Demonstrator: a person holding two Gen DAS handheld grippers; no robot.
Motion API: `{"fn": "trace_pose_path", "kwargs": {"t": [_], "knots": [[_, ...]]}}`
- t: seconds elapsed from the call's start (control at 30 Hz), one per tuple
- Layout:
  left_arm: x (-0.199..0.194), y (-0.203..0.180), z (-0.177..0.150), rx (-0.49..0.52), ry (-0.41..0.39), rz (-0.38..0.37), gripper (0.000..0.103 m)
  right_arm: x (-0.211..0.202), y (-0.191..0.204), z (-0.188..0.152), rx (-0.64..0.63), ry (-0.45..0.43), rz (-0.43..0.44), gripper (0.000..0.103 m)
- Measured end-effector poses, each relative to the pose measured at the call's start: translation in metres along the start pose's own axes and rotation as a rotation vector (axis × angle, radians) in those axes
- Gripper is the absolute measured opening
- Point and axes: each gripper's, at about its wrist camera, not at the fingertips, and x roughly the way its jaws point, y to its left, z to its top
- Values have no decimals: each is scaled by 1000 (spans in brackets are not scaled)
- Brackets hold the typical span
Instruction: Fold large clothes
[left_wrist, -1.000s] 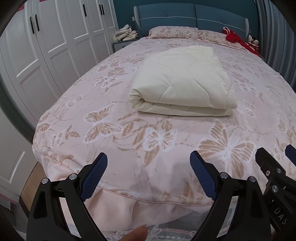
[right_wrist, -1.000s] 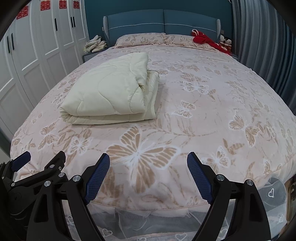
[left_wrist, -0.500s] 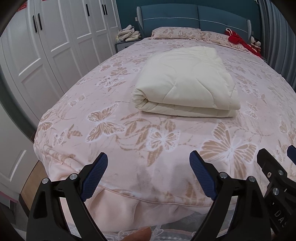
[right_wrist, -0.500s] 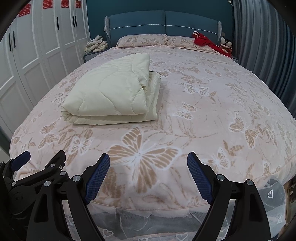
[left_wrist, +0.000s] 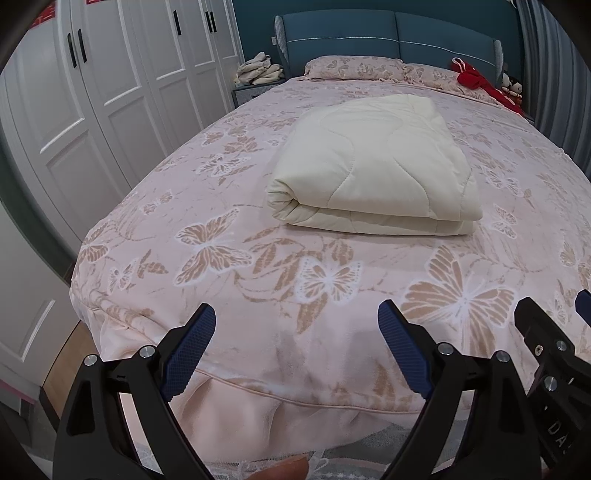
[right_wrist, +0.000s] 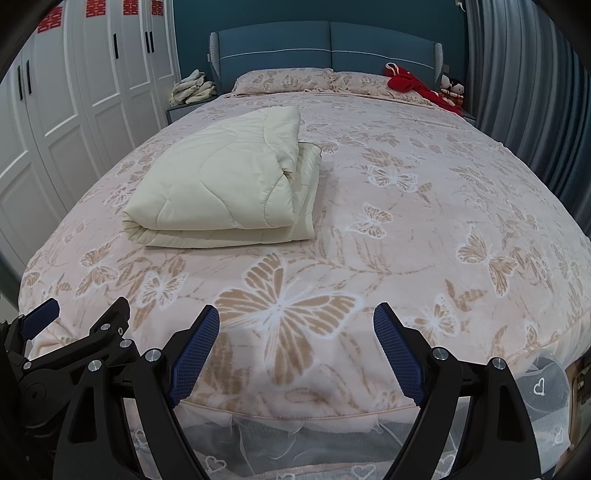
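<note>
A: What is the room like around the bed?

B: The bed fills most of both views, covered by a pink spread printed with tan and white butterflies. At its head stand a blue padded headboard and two pillows in the same print. White wardrobe doors run along the bed's left side, grey curtains along its right. A small table by the head on the wardrobe side carries a heap of pale cloth. Something red lies on the pillow nearest the curtains.

A: And the quilt?

B: The cream quilt lies folded into a thick rectangle on the spread, left of the bed's middle, with its rounded fold facing the foot.

A: The claws?

B: Both hover over the foot edge of the bed, side by side. The left gripper has its blue pads spread wide with nothing between them. The right gripper is equally wide and also empty. Neither touches the quilt. White lace with small hearts hangs below the foot edge.
</note>
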Motion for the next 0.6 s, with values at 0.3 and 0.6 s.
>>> {"fn": "trace_pose_path", "kwargs": {"t": [0.3,0.6], "knots": [[0,0,0,1,-1,0,86,0,0,0,2,1,1,84],[0,0,0,1,-2,2,86,0,-1,0,0,0,2,84]]}}
